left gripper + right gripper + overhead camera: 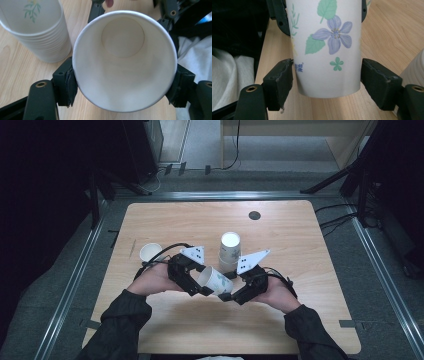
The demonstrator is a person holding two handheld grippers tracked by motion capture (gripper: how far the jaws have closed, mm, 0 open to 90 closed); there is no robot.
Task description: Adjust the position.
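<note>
Count: one loose paper cup (215,280) held between the grippers, one stack of paper cups (229,251) standing upright mid-table, one single cup (150,252) upright to the left of the hands. Also one dark round plug (254,215) in the table (300,235) near its far edge.

Contents: the held cup is empty; the left gripper view looks straight into its mouth (125,60) and shows a bare white base. The stack's top cup (35,27) looks empty too. Single cup at left: white inside, nothing visible in it.

Held cup lies on its side above the table, just in front of the stack, mouth toward the left gripper (192,282), base toward the right gripper (231,295). Floral print on its wall (329,45).

Left gripper: jaws clamped on the cup at the rim, pads pressing both sides. Right gripper: jaws straddle the base end; left pad touches or nearly touches the wall, right pad stands slightly off it, so not clamped.

Both hands come in from the near edge, forearms in dark sleeves (120,315), grippers angled inward toward each other.
</note>
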